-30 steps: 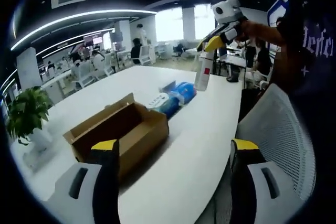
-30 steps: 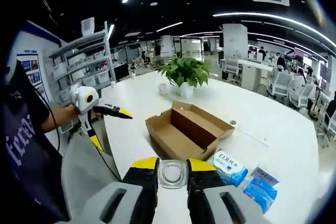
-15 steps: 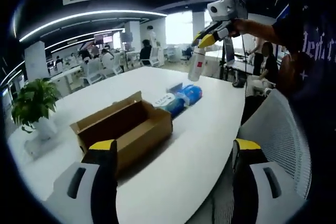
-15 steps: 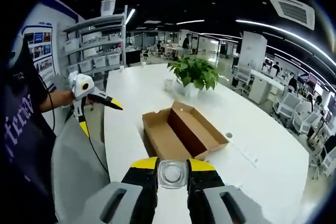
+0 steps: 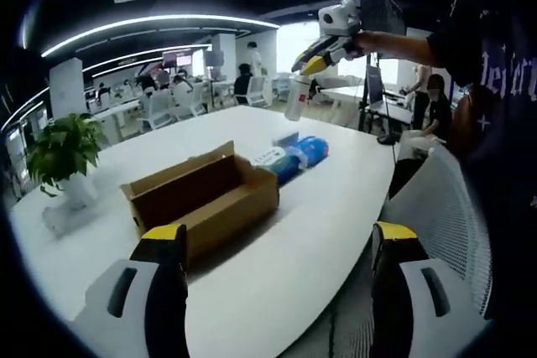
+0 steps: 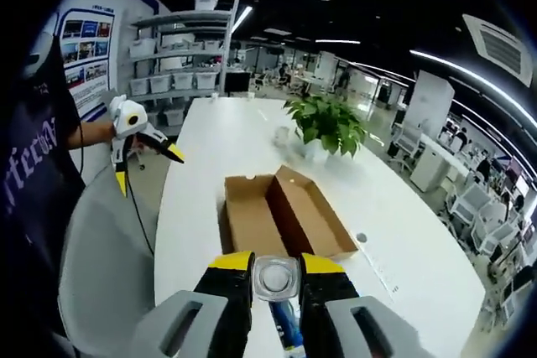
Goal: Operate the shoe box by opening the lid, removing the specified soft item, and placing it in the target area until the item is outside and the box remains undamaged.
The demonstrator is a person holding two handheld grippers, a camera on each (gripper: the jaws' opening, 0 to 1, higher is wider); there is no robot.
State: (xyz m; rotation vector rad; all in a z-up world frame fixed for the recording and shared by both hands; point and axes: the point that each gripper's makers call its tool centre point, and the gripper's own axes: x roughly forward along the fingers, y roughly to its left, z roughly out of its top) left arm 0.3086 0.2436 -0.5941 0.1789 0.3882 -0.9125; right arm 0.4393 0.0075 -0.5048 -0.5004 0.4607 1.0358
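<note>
One open box (image 5: 205,199) sits mid-table (image 5: 336,199), blue packs (image 5: 298,155) beside its end, one plant (image 6: 327,123) beyond; left gripper (image 5: 277,245) gapes empty, right gripper (image 6: 275,278) pinches one bottle (image 6: 275,278).

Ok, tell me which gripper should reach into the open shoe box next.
Left. The left gripper is open and empty, with the shoe box on the table just ahead of its jaws. The right gripper is raised above the table, shut on a white bottle.
</note>
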